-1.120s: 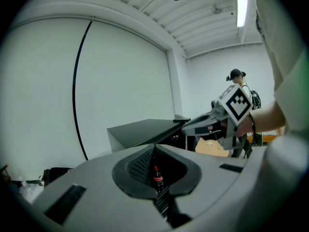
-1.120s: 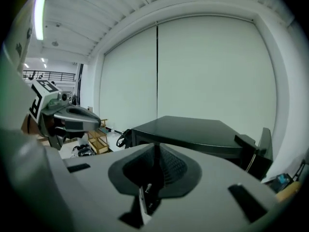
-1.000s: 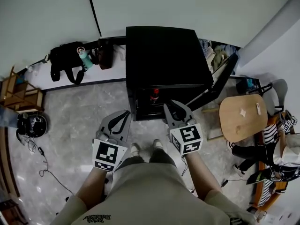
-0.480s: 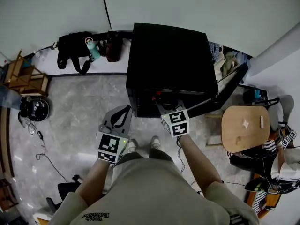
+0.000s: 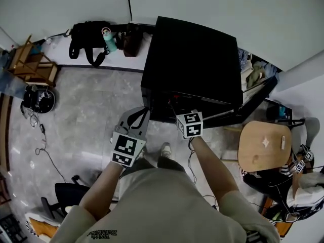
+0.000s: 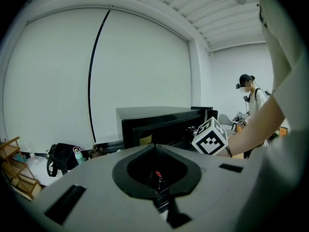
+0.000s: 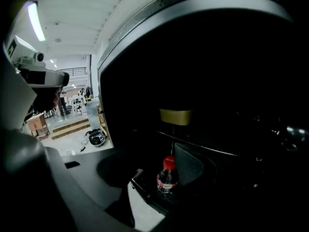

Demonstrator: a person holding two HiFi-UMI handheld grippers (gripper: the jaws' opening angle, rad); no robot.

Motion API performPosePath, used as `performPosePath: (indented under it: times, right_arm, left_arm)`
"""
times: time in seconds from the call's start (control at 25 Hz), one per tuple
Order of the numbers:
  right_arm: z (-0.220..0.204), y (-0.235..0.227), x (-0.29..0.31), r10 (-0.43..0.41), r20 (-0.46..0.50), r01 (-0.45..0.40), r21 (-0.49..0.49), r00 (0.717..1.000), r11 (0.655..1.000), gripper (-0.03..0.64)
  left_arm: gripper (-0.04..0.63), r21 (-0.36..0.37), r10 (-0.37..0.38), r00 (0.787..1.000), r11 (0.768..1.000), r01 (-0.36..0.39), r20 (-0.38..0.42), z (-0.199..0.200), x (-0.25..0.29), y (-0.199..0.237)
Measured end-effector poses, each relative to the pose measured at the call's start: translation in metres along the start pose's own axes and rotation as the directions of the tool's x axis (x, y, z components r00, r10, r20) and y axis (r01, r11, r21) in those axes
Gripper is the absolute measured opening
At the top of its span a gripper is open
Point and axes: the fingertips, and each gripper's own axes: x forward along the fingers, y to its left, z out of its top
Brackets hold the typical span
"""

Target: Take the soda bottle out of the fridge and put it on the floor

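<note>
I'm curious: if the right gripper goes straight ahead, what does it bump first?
Probably the soda bottle; it stands between the opening jaws of the right gripper, though depth is unclear.

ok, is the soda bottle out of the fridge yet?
No: the soda bottle stands upright inside the dark fridge, between the right gripper's opening jaws, ungripped.

right gripper (image 7: 164, 171) jaws opening, red-capped soda bottle (image 7: 167, 180) between, inside dark fridge (image 7: 217, 81).
</note>
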Motion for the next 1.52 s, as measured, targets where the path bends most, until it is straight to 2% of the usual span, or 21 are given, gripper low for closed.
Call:
performPosePath:
  times: [0.16,0.64,0.92,1.12,1.32,1.52]
  right_arm:
    - [-0.014,-0.010,0.014,-0.038,-0.018,0.038,-0.004,0.999,0.999,0.190]
    - [-0.033,-0.032,0.047,-0.073,-0.072,0.073,-0.004,0.995,0.997,0.213]
    - [-0.036,-0.025,0.061,0.000,-0.100,-0.005,-0.046,0.995,0.999,0.213]
    - [-0.047,-0.028,0.069,-0.012,-0.135,0.005,-0.056,0.991,0.998,0.210]
    - [-0.055,-0.029,0.073,-0.003,-0.150,-0.004,-0.046,0.989,0.999,0.136]
    - [-0.055,-0.027,0.071,0.009,-0.169,-0.019,-0.058,0.986,0.998,0.126]
  left_arm:
    - [0.008,-0.059,-0.014,1.000,0.998,0.014,-0.012,-0.009,0.005,-0.004]
    - [0.008,-0.121,-0.028,0.998,0.992,0.021,-0.060,-0.029,0.013,-0.011]
    - [0.008,-0.124,-0.029,0.996,0.992,0.018,-0.084,-0.038,0.012,-0.014]
    - [0.008,-0.125,-0.027,0.996,0.992,0.016,-0.086,-0.039,0.015,-0.017]
    - [0.008,-0.141,-0.019,0.996,0.990,0.006,-0.087,-0.043,0.014,-0.017]
    - [0.008,-0.156,-0.017,0.993,0.988,-0.001,-0.115,-0.052,0.010,-0.018]
